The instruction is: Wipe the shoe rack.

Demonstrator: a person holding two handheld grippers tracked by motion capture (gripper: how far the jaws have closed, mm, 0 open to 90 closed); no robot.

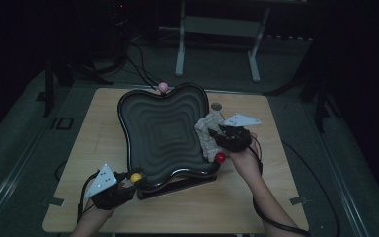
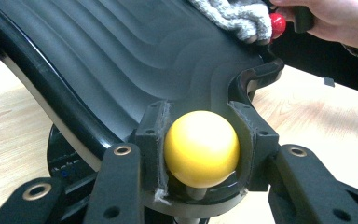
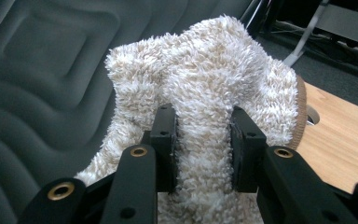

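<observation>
A: Status? Start at the hand-held grippers.

B: Right hand-held gripper is clamped on a fold of the fluffy cloth, pressing it onto the tray's right side, near the red knob. Left hand-held gripper has its jaws around the yellow knob at the tray's near corner, touching on both sides. Looks like it's bracing the tray.

A: Progress on the wipe?

B: Hard to grade. Cloth covers a patch at the right edge; I'd guess the ribbed centre and left side are left to do. No visible dirt or streaks either way, lighting is dim.

A: Anything in the tray?

B: Just the cloth, partly draped over the right rim. Tray sits tilted on its black base on the table. Pink knob at the far edge, untouched.
</observation>
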